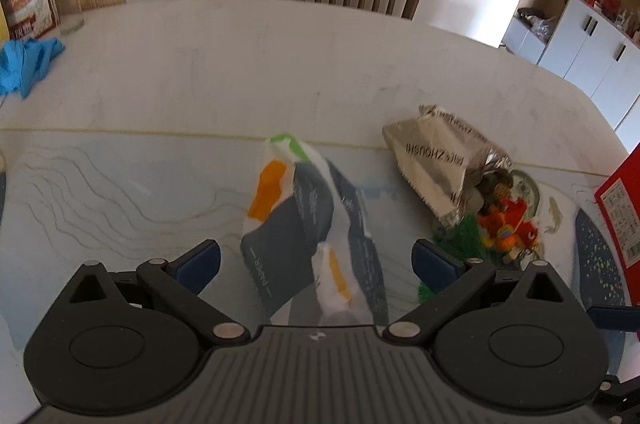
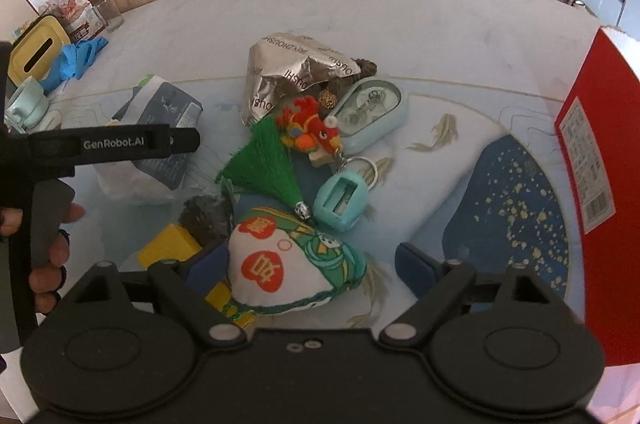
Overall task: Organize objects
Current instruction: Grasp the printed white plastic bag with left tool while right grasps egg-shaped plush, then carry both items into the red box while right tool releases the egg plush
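Two grippers over the table [image 2: 400, 24], each above a different item. Left gripper [image 1: 316, 264]: jaws wide open, nothing pressed; grey-and-orange packet [image 1: 296, 224] lies flat between them, left of the foil bag [image 2: 288, 76]. Judged light, limp, slippery film; best pinched across its folded middle. Right gripper [image 2: 308, 264]: jaws wide apart around the stuffed pouch [image 2: 288, 264] at the near edge, pads seemingly not pressing. Pouch looks soft, light, squashable; take it across the plump body, clear of the green tassel [image 2: 268, 160].
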`<state>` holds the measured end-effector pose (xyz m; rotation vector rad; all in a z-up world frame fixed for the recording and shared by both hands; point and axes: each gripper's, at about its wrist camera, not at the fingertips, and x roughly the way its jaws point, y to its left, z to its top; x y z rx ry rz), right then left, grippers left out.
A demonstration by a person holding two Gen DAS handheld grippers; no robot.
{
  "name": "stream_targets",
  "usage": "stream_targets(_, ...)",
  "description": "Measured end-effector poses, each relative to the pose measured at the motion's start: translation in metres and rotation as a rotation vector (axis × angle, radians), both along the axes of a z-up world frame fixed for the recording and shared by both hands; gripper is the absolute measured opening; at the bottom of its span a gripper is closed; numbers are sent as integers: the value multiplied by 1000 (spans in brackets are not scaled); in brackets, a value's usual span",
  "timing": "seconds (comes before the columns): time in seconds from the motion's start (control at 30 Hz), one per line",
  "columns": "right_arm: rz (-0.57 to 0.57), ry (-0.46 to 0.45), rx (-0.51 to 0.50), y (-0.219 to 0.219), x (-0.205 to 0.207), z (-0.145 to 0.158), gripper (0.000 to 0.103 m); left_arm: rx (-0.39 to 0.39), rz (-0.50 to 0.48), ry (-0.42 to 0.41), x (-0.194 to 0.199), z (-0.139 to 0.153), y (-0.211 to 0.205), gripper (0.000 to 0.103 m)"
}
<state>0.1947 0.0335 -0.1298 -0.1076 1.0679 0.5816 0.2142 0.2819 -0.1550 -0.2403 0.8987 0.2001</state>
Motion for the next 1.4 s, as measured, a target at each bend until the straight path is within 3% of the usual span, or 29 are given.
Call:
stream_targets(0.13,5,22,14,0,1,-1,81,-13,-9,8,-2,-4,1,93)
stream_targets(0.23,7,35,32,-1,1,-2,76,-11,-27,0,-2,-3,-1,81)
stream_targets(0.3,11,41,40,-1,0,-1,73,-4,-34,-3,-4,-2,-3,68)
stream_targets(0.6,8,18,48,-4,-2,4,64,16,-55,-22,-9,6,-11,47)
stream_targets(0.8,-1,-11,78,-11,-6,15,60,25,-53,-43,-17,22,-18,43)
stream_targets(1.4,-30,-97,183,-60,-21,74,60,16,-106,-59,-55,86,-63,43)
